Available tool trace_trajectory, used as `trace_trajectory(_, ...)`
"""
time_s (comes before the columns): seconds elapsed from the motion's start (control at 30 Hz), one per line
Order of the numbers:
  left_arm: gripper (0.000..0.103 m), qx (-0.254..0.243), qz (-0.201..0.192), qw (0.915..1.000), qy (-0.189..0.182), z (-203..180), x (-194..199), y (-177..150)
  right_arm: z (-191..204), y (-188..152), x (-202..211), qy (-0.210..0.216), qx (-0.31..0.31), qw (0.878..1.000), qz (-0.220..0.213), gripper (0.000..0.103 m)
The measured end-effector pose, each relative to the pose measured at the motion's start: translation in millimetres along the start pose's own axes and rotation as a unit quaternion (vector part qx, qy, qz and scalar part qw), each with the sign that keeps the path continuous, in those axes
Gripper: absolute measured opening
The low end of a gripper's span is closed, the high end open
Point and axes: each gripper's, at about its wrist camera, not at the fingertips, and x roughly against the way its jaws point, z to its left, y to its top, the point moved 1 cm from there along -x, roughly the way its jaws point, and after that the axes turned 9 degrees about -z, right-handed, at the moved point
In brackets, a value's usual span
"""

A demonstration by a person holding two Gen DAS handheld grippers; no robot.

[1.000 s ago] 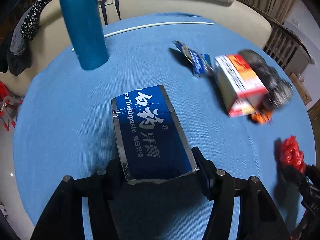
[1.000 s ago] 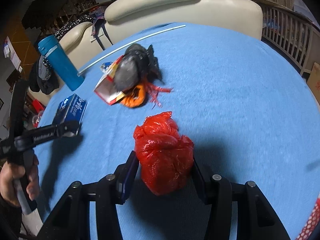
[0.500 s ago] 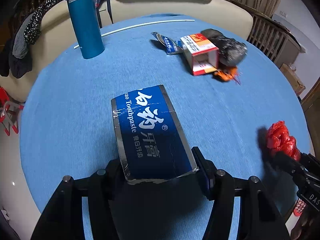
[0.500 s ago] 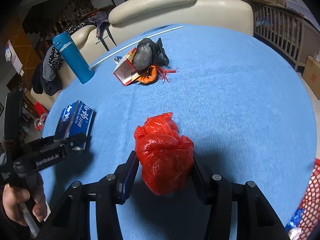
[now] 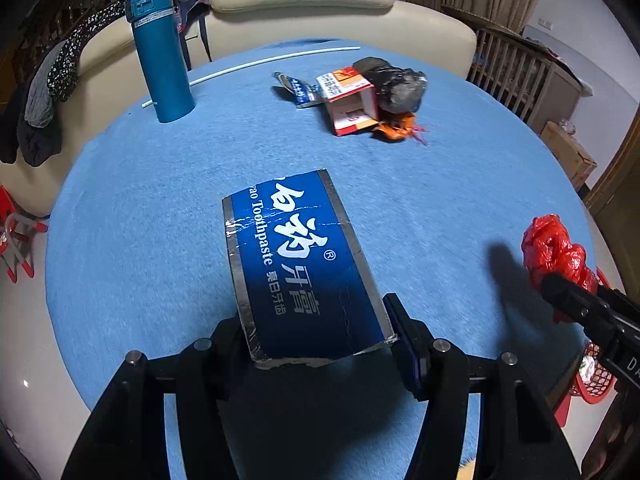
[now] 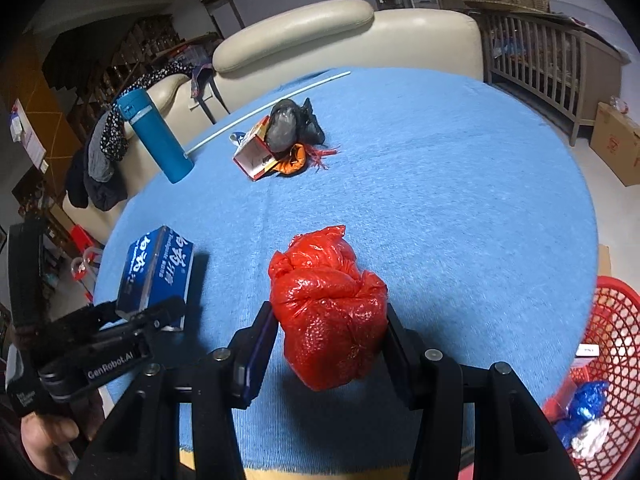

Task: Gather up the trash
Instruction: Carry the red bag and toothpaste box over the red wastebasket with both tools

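Observation:
My left gripper [image 5: 320,332] is shut on a blue toothpaste box [image 5: 298,260], held above the round blue table [image 5: 160,200]. That same toothpaste box [image 6: 158,270] shows at the left of the right wrist view. My right gripper [image 6: 328,344] is shut on a crumpled red plastic bag [image 6: 330,312], and this red bag [image 5: 556,248] appears at the right edge of the left wrist view. At the table's far side lies a pile of trash: a red-and-white carton [image 5: 350,100], a black bag [image 5: 396,84], an orange scrap [image 5: 394,128] and a blue wrapper [image 5: 300,90].
A teal flask [image 5: 160,52] stands upright at the far left of the table, with a white rod [image 5: 272,62] behind it. A red mesh basket [image 6: 612,360] holding some wrappers sits low beside the table at the right. Cream sofas ring the back.
Both grippers have drawn back from the trash pile toward the near side of the table, each keeping its load. The red basket has come into the right wrist view.

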Motion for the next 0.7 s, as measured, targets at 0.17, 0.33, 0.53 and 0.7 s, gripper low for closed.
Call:
trace_trajectory(0.17,0.063,-0.012,-0.001,0.9999,-0.004,-2.8,3.2,-3.3,-6.8,-8.9,12.2,-0.003,-0.016,1.000,-0.006,0.054)
trace_trajectory(0.33,0.063,-0.024,-0.011,0.9996,-0.006,-12.3,15.5,-5.6,-12.6,-11.0,25.0,-0.005,-0.028,0.999,-0.019,0.054)
trace_trajectory(0.53,0.063,-0.038,-0.022,0.9990,-0.006,-20.7,27.1,-11.3,-21.6,-11.2,47.3,-0.006,-0.046,0.998,-0.045,0.054)
trace_trajectory(0.7,0.063,-0.046,-0.019,0.9988,-0.006,-25.2,25.2,-15.8,-36.3,-14.3,60.7,-0.014,-0.068,0.996,-0.057,0.054)
